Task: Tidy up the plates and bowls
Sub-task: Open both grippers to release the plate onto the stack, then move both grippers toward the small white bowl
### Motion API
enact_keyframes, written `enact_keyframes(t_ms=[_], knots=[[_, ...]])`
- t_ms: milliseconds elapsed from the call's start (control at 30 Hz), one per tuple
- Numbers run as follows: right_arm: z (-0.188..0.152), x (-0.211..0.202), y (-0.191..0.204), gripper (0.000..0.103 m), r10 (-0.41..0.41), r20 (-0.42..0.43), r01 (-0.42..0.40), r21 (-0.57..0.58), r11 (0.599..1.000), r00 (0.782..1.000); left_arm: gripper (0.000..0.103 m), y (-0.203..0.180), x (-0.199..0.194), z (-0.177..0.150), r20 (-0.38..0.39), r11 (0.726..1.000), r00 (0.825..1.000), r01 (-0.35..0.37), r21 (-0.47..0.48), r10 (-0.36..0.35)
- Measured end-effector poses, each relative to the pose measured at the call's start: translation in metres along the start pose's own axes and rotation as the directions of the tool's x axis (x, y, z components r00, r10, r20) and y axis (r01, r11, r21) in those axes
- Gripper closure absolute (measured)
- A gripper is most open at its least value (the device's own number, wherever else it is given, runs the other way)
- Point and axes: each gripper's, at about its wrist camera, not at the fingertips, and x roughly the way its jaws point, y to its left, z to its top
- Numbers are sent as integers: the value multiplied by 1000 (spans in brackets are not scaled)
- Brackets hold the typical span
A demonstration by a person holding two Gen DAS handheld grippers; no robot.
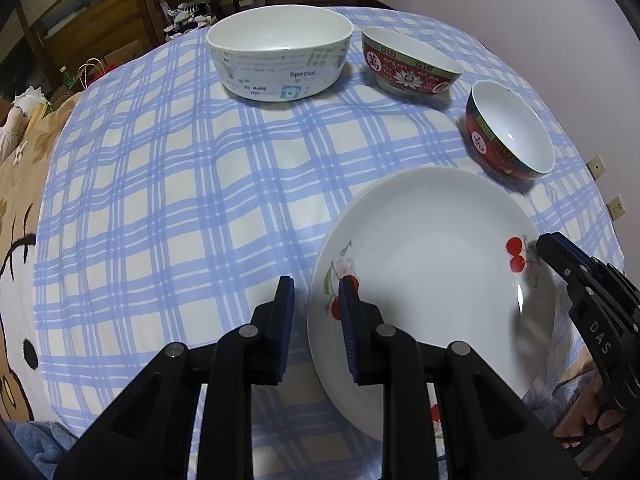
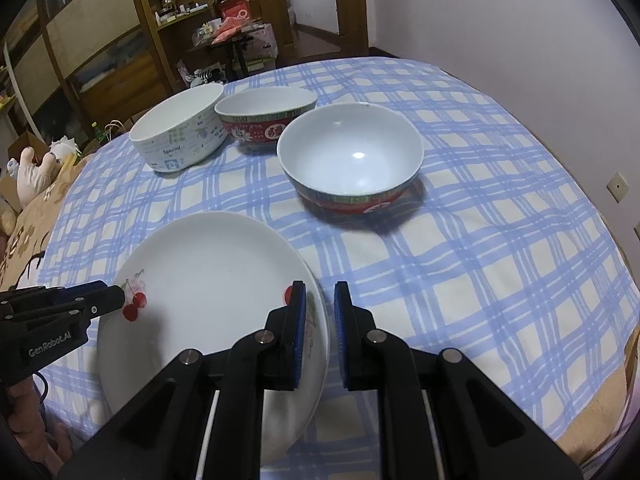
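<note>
A white plate with cherry prints (image 1: 432,260) (image 2: 208,280) lies near the table's front edge, on top of a second plate whose cherry-printed rim (image 1: 437,416) peeks out below. My left gripper (image 1: 317,292) (image 2: 118,296) straddles its left rim, with a gap showing between the outer pad and the rim. My right gripper (image 2: 320,292) (image 1: 546,246) is shut on the opposite rim. Farther back stand a large white printed bowl (image 1: 280,60) (image 2: 180,132) and two red patterned bowls, one beside it (image 1: 408,68) (image 2: 264,120) and one nearer (image 1: 508,132) (image 2: 352,156).
A blue-and-white checked cloth (image 1: 180,200) covers the table. A brown cartoon blanket (image 1: 16,280) lies past the left edge. A white wall (image 2: 520,40) runs along the right, and wooden cabinets (image 2: 100,40) stand behind. A person's hand (image 1: 588,416) holds the right gripper.
</note>
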Motion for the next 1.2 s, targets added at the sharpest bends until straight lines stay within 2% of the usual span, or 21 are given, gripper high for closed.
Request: enact_keyframes(t_ms=[233, 300, 333, 400, 467, 533, 567, 600, 700, 767, 833, 967, 1067, 1200], knots=[[5, -15, 0, 88, 24, 29, -24, 0, 1000, 999, 73, 3, -16, 0, 18, 1000, 1000, -22, 21, 22], [8, -20, 3, 87, 25, 43, -24, -17, 1000, 999, 64, 3, -25, 3, 43, 999, 999, -21, 26, 20], [11, -23, 5, 87, 22, 54, -21, -34, 999, 998, 56, 3, -29, 5, 63, 999, 998, -27, 31, 25], [16, -26, 8, 87, 17, 67, -13, -58, 998, 998, 49, 3, -38, 9, 107, 997, 993, -61, 52, 55], [23, -28, 11, 86, 25, 75, -20, -70, 997, 997, 37, 4, -43, 9, 126, 994, 989, -85, 64, 77], [28, -31, 11, 73, 33, 83, -28, -67, 997, 996, 27, 9, -46, 12, 130, 995, 988, -88, 51, 80], [31, -33, 11, 59, 36, 93, -31, -61, 998, 995, 26, 11, -48, 12, 130, 995, 988, -86, 45, 79], [33, -34, 10, 50, 39, 103, -33, -59, 998, 994, 26, 14, -50, 15, 127, 996, 989, -77, 36, 72], [42, -36, 10, 49, 40, 114, -32, -73, 997, 993, 18, 19, -57, 21, 125, 998, 991, -55, 24, 52], [48, -35, 10, 48, 35, 119, -26, -78, 997, 992, 12, 21, -68, 27, 166, 997, 984, -70, 25, 65], [55, -34, 11, 45, 37, 124, -27, -81, 996, 992, 12, 25, -77, 34, 197, 996, 977, -91, 22, 84], [71, -32, 15, 37, 47, 139, -33, -102, 994, 989, 11, 39, -87, 51, 202, 998, 977, -59, -19, 61], [86, -28, 21, 19, 63, 154, -44, -121, 992, 986, 11, 52, -88, 72, 206, 996, 975, -81, -37, 87], [112, -19, 32, 17, 88, 171, -64, -141, 988, 981, 11, 65, -85, 98, 213, 992, 969, -115, -54, 124]])
